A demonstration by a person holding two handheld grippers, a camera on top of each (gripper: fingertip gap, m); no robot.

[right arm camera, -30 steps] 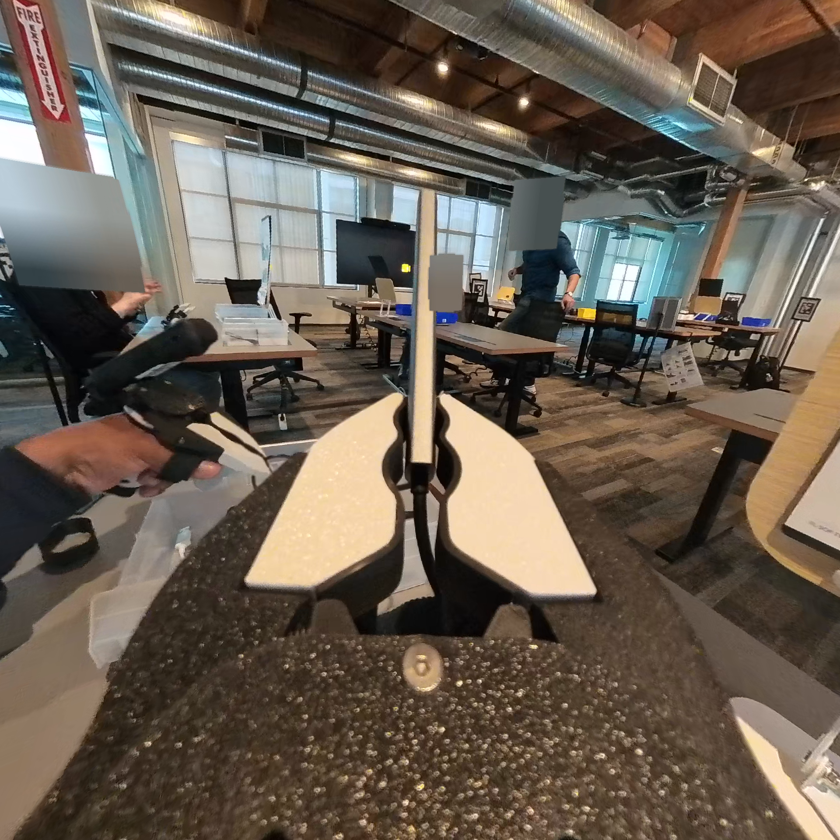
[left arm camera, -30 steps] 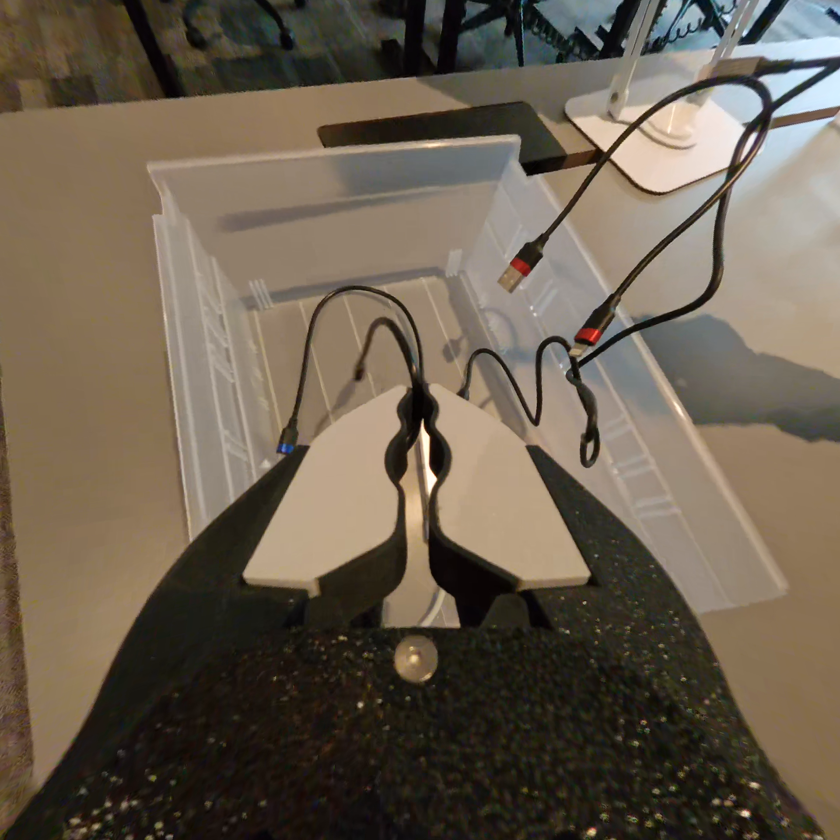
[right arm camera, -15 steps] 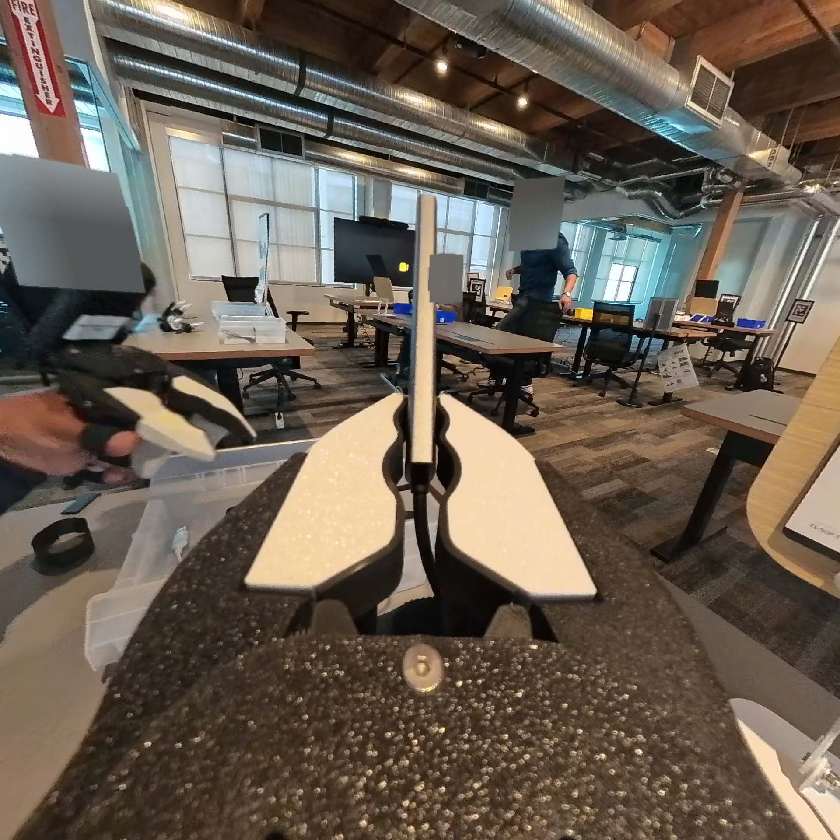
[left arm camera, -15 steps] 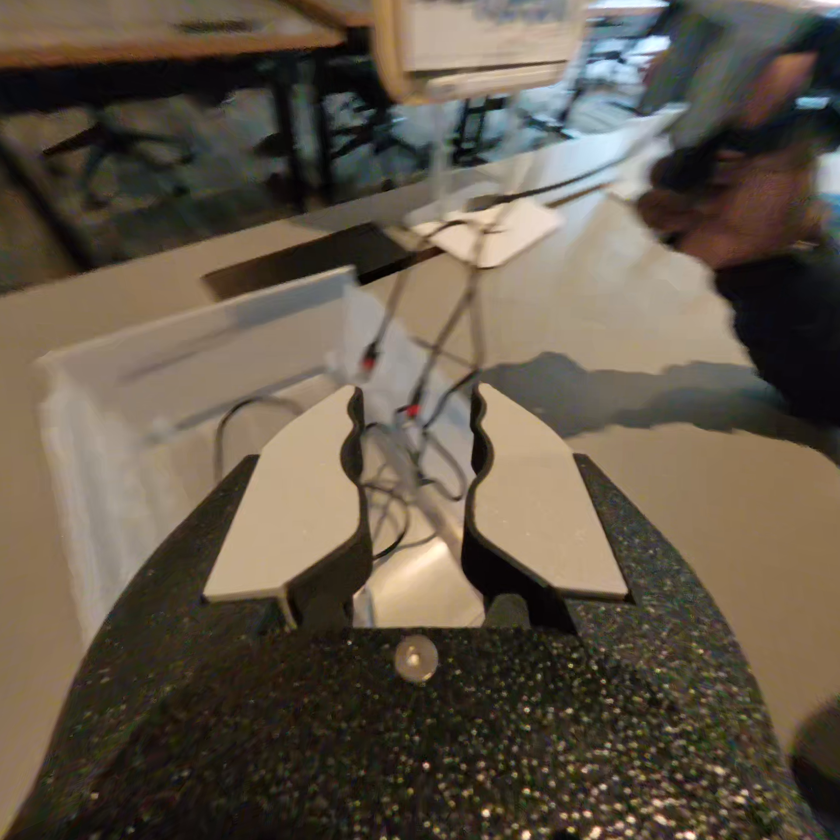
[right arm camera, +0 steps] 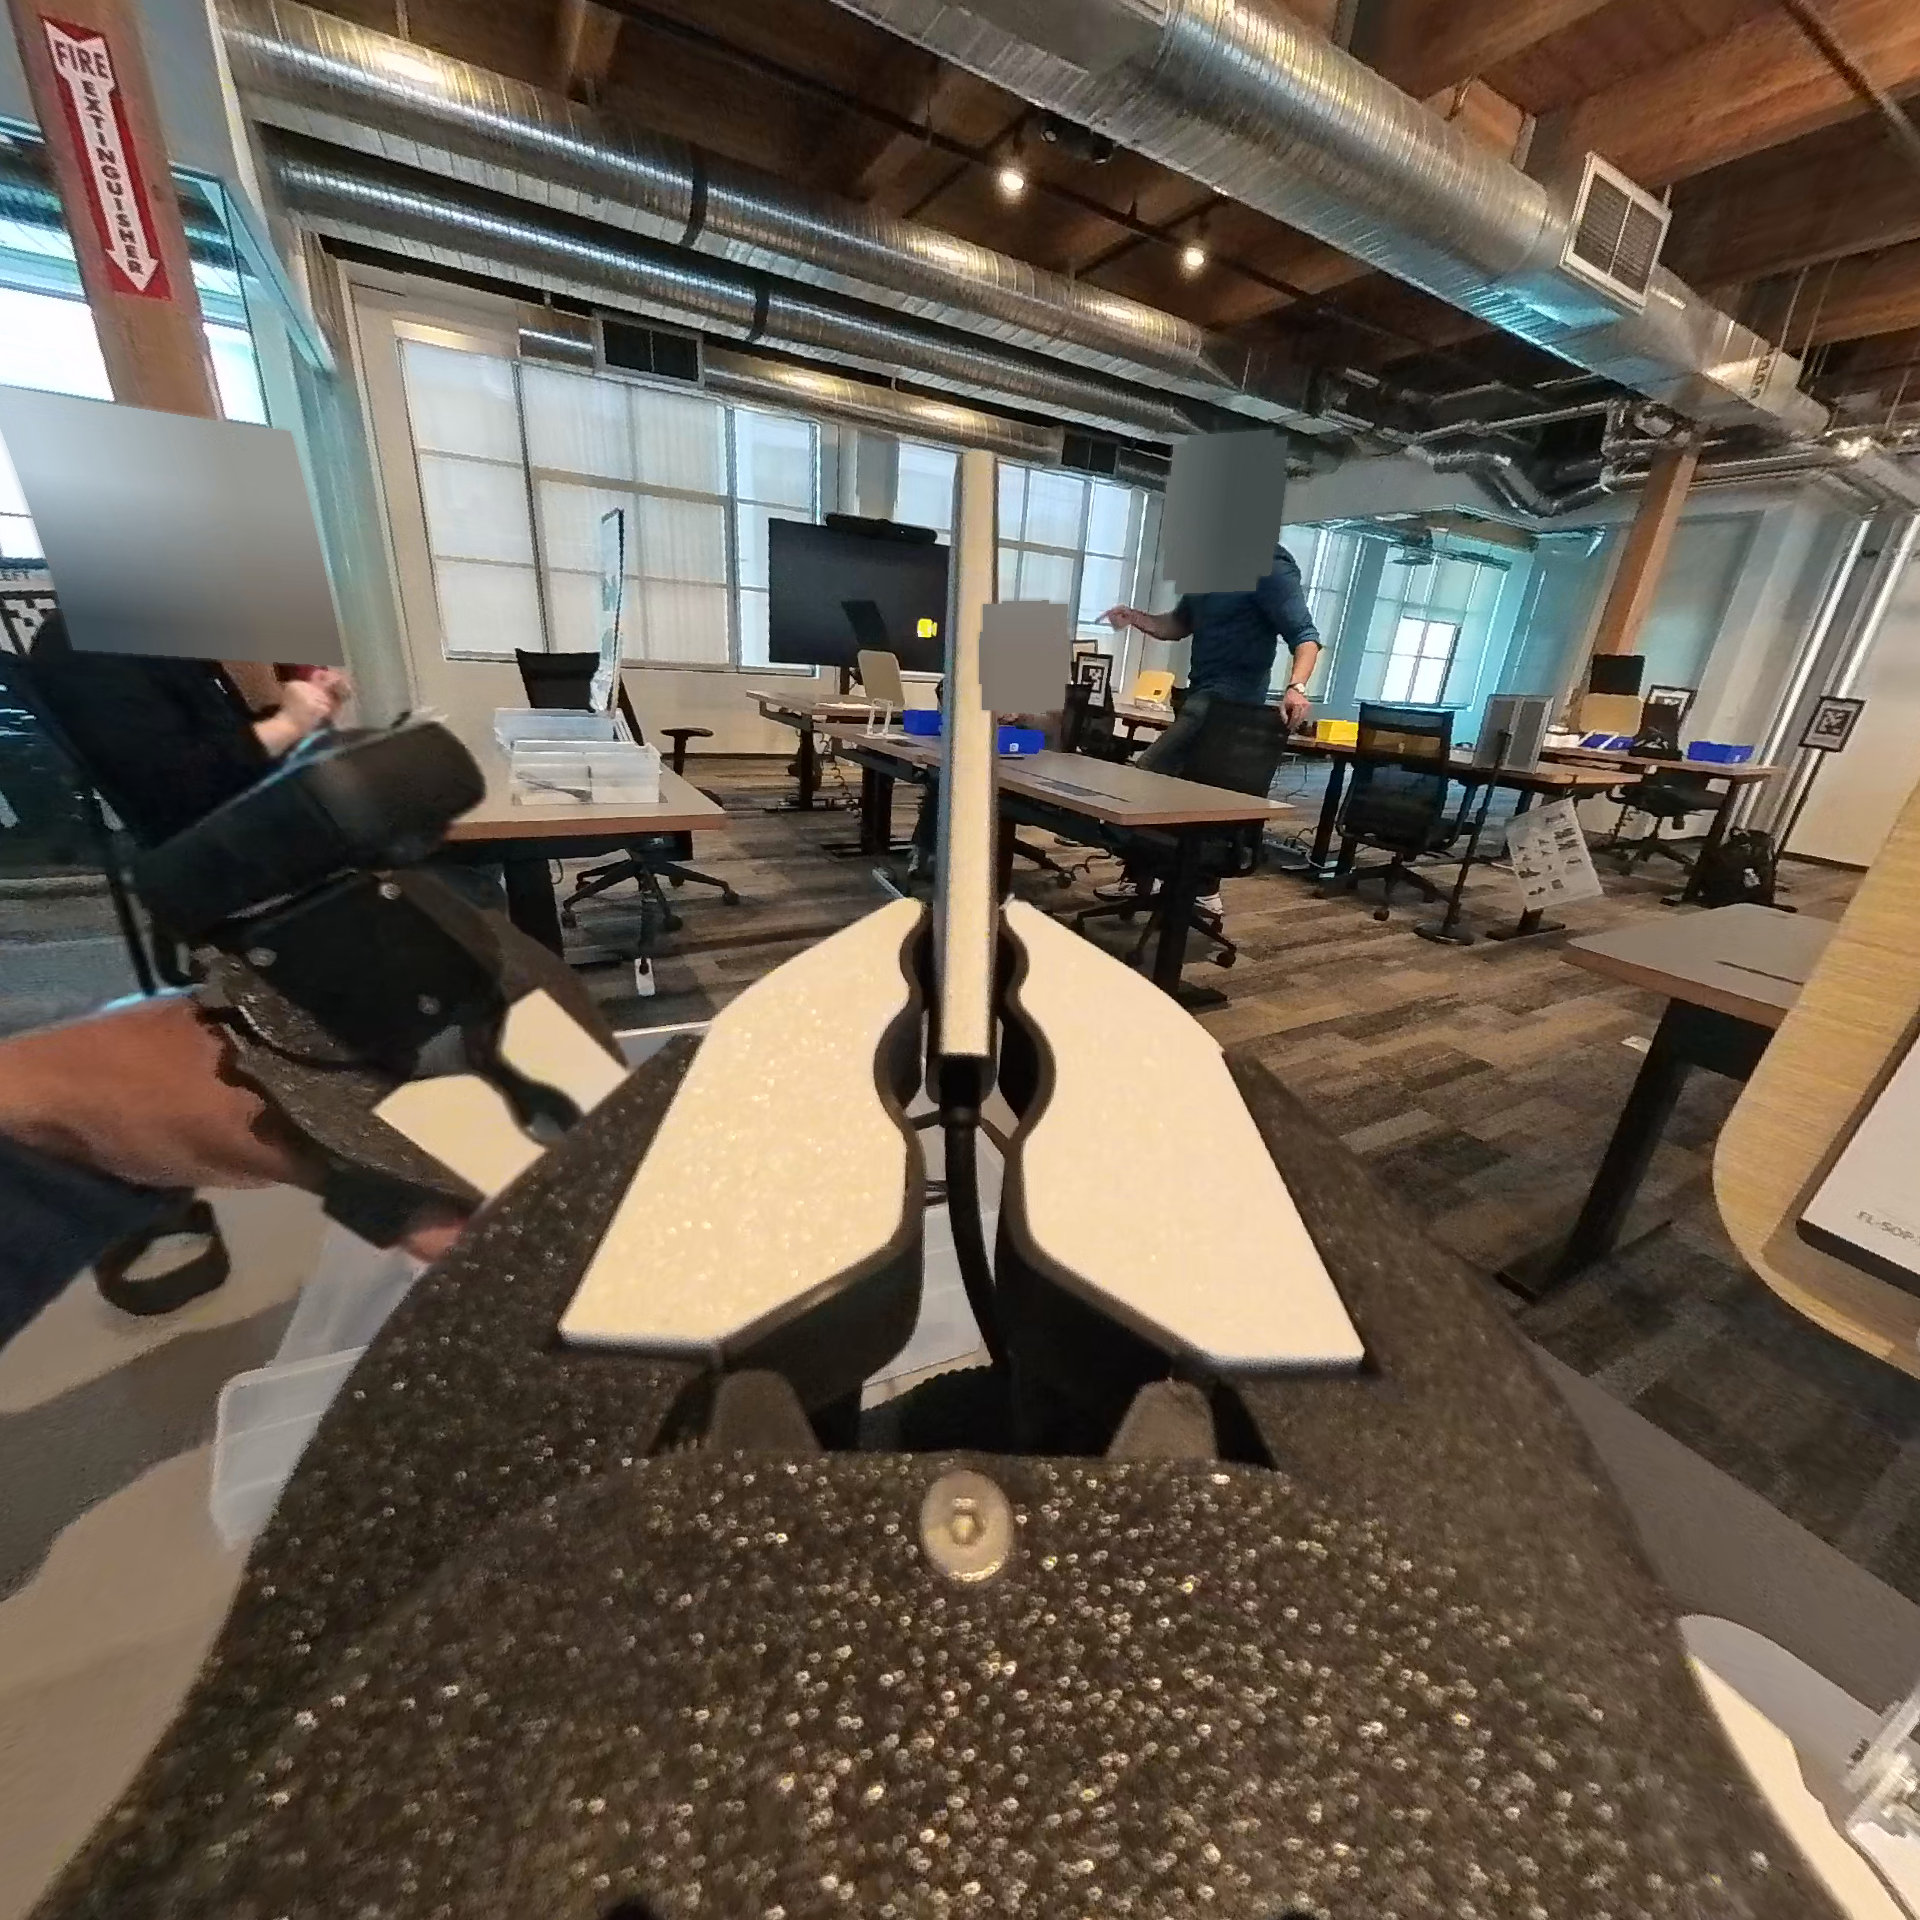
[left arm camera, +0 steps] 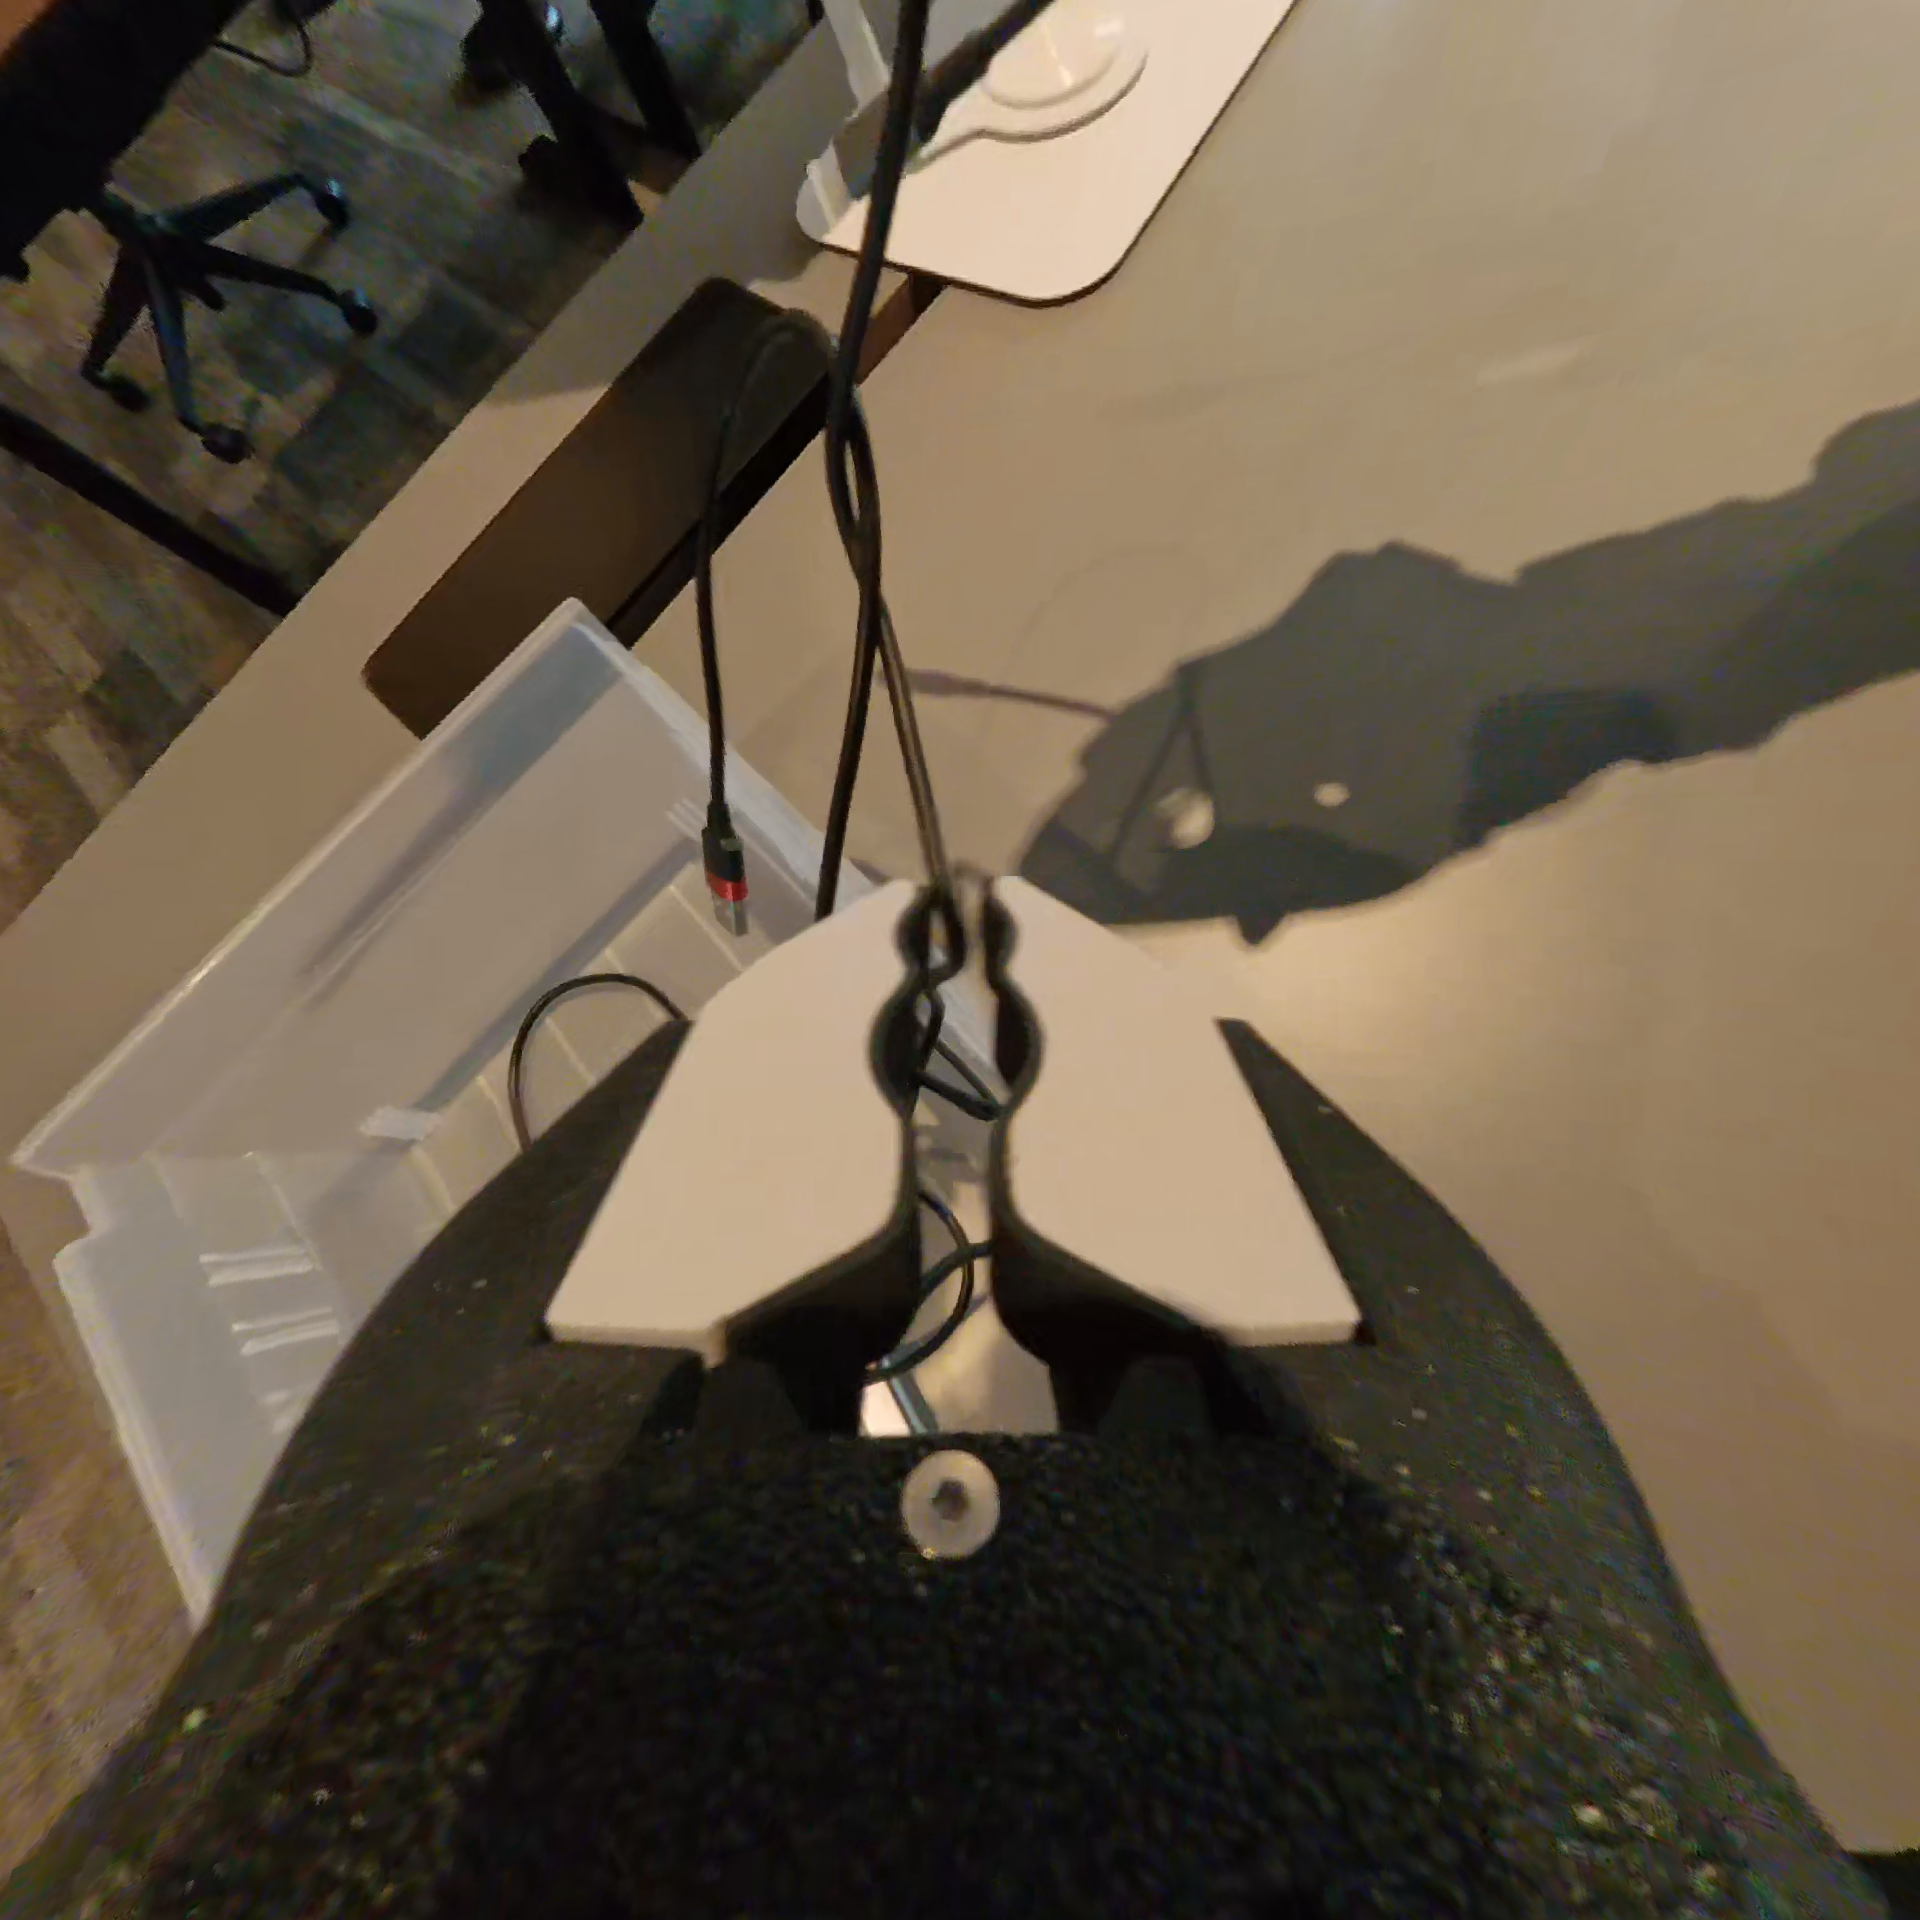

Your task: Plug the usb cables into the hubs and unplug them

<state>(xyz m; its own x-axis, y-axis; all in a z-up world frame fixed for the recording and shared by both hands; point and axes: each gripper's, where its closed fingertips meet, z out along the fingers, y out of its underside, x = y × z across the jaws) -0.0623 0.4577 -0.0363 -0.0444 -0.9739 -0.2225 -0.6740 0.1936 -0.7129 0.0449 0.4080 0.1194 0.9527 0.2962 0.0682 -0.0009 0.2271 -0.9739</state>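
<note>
My left gripper (left arm camera: 951, 906) is shut on a thin black cable (left arm camera: 902, 717) that hangs down from above. Beside it a second black cable ends in a red-and-black USB plug (left arm camera: 724, 883), dangling free over the clear plastic bin (left arm camera: 312, 935). More thin cable loops lie in the bin behind my fingers. My right gripper (right arm camera: 964, 920) is shut on a slim silver USB hub (right arm camera: 966, 727), held upright with its black lead (right arm camera: 971, 1195) running down between the jaws. The left gripper (right arm camera: 509, 1081) also shows at the left of the right wrist view, held by a hand.
A white stand base (left arm camera: 1039, 156) sits at the far table edge, with a dark cable slot (left arm camera: 623, 499) beside it. The bin also shows in the right wrist view (right arm camera: 270, 1434). Office desks, chairs and people are beyond the table. Tip to tip, the grippers are about 20 centimeters apart.
My left gripper let go of the cable in the bin, opened, swung right and has shut on a hanging black cable. My right gripper has kept the hub still.
</note>
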